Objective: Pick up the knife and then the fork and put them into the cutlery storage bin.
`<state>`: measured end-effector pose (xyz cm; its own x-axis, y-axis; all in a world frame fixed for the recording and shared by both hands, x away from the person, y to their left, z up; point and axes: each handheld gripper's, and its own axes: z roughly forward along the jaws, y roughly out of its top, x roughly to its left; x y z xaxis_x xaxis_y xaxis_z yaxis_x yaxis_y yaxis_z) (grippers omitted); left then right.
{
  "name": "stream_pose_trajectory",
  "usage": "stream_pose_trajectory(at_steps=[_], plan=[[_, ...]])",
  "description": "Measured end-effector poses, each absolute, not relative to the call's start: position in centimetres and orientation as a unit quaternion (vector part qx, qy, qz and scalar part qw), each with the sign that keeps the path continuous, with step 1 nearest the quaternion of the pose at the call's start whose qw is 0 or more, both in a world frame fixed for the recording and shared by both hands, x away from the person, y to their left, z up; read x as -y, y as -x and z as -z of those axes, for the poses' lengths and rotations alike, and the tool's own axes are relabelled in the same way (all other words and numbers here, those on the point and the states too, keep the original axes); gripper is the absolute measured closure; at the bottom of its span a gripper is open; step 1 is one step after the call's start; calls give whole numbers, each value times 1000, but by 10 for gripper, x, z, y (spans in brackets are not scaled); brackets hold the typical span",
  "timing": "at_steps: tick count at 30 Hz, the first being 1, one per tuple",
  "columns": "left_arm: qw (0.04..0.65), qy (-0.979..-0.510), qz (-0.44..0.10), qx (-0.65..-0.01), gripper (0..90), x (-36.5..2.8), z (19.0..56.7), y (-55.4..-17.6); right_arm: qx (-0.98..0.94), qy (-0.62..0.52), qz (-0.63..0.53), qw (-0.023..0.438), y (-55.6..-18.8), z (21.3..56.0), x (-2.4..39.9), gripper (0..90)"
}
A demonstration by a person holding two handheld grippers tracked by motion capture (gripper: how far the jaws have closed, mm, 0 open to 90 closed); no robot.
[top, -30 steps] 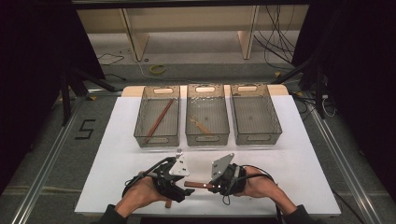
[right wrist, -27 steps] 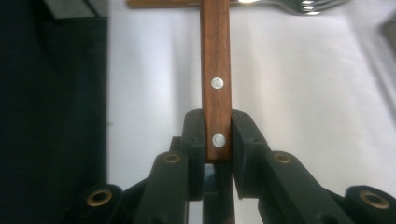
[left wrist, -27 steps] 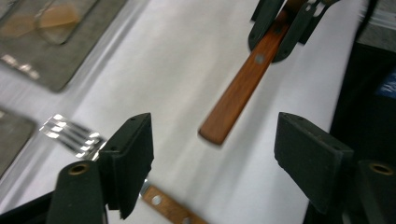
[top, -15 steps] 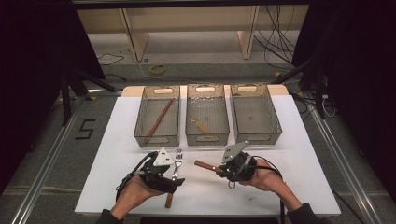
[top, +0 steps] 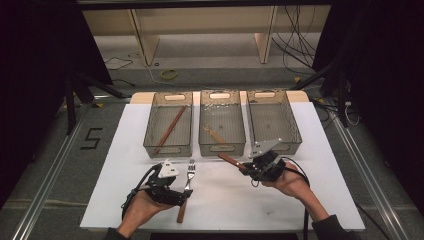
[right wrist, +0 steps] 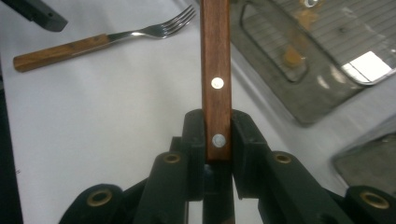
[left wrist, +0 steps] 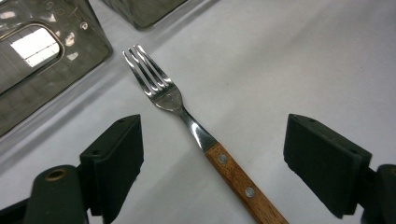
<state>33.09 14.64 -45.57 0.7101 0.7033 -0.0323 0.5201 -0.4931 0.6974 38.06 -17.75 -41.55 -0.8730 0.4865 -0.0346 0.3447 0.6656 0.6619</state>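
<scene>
From the high view, we take the middle bin as our landmark: our right gripper hovers just in front of its near right corner, clenched on a wooden-handled utensil whose free end points toward that bin, which we judge is where it is meant to go. Our left gripper rests well in front of the bin and to its left, with the fork lying flat on the white table beside it, tines aimed at the bins. In the left gripper view, the jaws stand wide apart and have just been opening, with the fork lying loose between them, untouched by either pad; it looks set down so the other piece can be sorted first. It has four bright steel tines, a narrow neck and a brown riveted handle. In the right gripper view, the pads pinch the handle's end, flat-sided dark wood with two steel rivets, held straight so it rises ahead toward the bin; its working end runs out of the frame.
</scene>
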Motion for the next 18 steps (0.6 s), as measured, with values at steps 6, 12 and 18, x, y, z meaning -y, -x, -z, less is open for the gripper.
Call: stream_pose_trajectory(at_steps=[6,12,18], plan=[[376,-844,-127,-361,193,-151,456,-329,-895,-254,-350,115,-390,407,187,779],[374,-844,-127,-363,193,-154,458,-329,-881,-278,-360,127,-402,397,195,780],[382,-843,-129,-357,186,-155,458,-328,-867,-305,-368,141,-418,386,202,779]])
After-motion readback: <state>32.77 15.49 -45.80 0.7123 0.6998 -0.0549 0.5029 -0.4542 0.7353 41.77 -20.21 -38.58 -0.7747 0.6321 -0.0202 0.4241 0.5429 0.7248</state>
